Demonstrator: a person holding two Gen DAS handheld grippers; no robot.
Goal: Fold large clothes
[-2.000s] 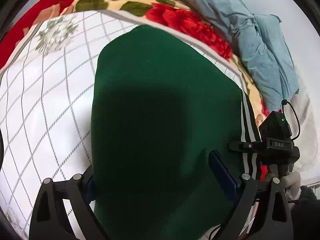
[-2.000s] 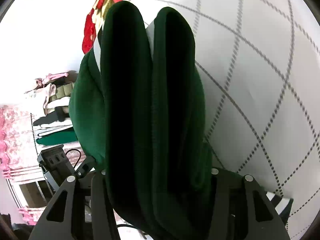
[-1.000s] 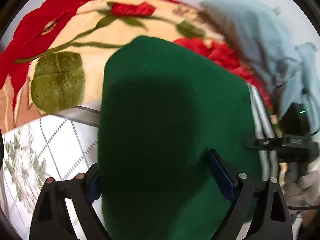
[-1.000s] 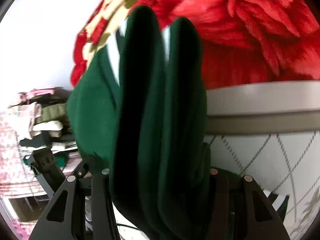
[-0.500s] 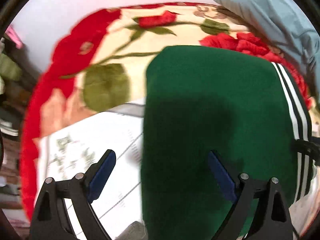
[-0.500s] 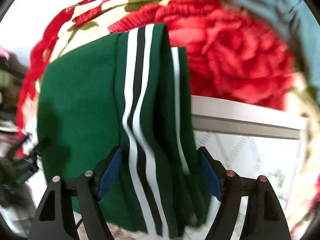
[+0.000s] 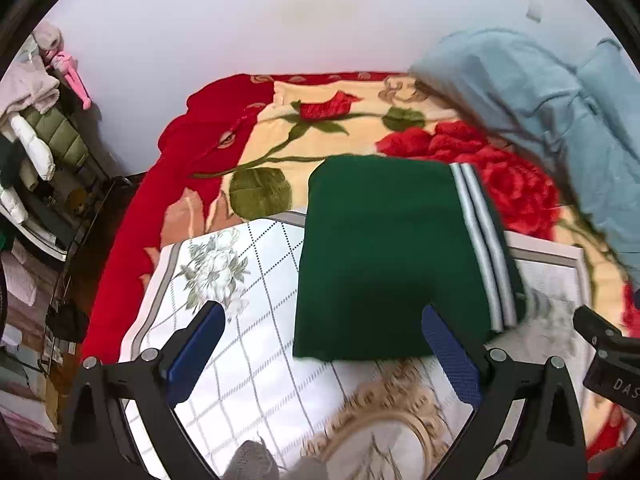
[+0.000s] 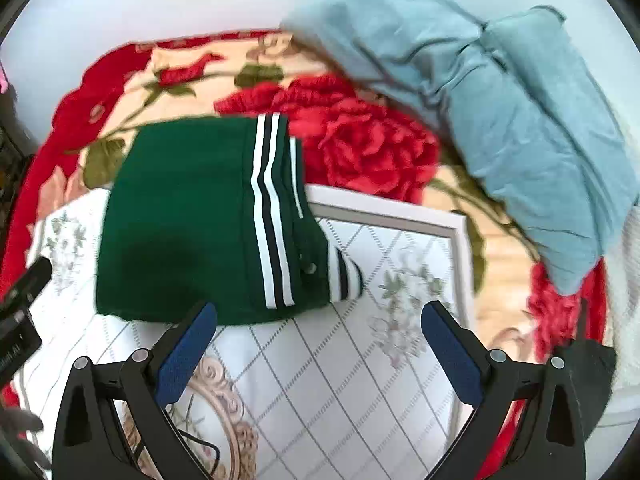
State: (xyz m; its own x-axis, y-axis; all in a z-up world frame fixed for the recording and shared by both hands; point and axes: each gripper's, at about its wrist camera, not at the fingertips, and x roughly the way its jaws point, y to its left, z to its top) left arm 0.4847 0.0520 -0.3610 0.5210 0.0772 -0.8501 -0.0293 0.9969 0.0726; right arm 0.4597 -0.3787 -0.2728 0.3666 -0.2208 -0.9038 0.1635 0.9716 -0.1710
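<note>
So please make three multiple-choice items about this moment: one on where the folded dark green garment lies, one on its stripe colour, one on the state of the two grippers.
1. Where does the folded dark green garment lie?
A. on the light blue pillow
B. partly on the white checked cloth, partly on the red rose blanket
C. on the floor

2. What colour are its stripes?
A. yellow
B. white
C. pink

3. The left gripper and right gripper are:
A. both open
B. both shut on the garment
C. only the left is open

Answers: 1 B, the far end overlaps the blanket. 2 B, white bands flank a dark one. 3 A, both jaws are spread and hold nothing.
</note>
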